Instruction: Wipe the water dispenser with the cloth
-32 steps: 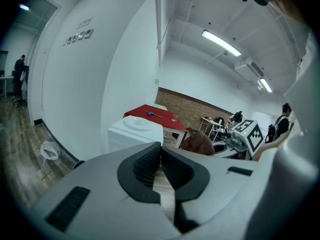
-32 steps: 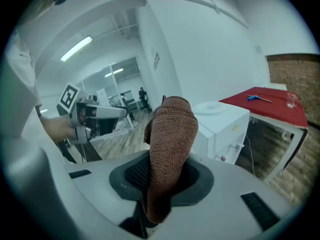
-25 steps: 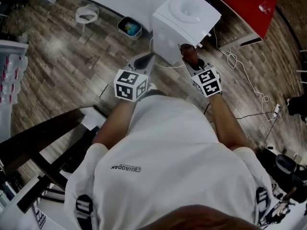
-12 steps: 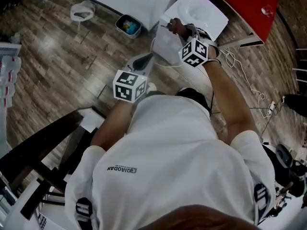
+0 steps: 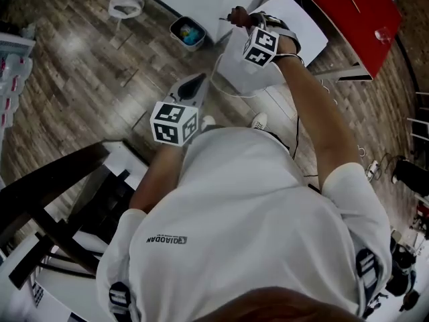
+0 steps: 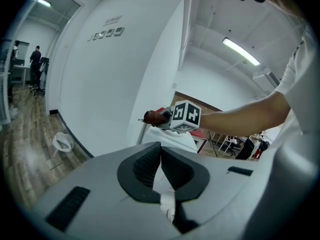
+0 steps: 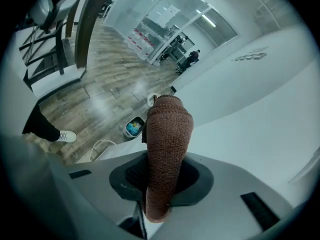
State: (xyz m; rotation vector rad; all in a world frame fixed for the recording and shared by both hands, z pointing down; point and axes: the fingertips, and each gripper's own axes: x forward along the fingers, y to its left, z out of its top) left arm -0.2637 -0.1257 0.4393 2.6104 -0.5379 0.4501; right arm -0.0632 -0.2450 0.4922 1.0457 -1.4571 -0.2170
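The white water dispenser stands at the top of the head view, by the wall. My right gripper is shut on a rolled brown cloth, held over the dispenser's far left edge. In the right gripper view the cloth stands up between the jaws, with the dispenser's pale top below it. My left gripper is shut on nothing and hangs lower, left of the dispenser. In the left gripper view the pads meet, with the cloth and the dispenser beyond.
A small bin with coloured litter stands by the wall, left of the dispenser. A white cable loops on the wooden floor. A red table is to the right, and dark furniture to the lower left.
My right gripper has risen with the cloth from the dispenser's front face to above its top far edge. The left gripper has hardly moved.
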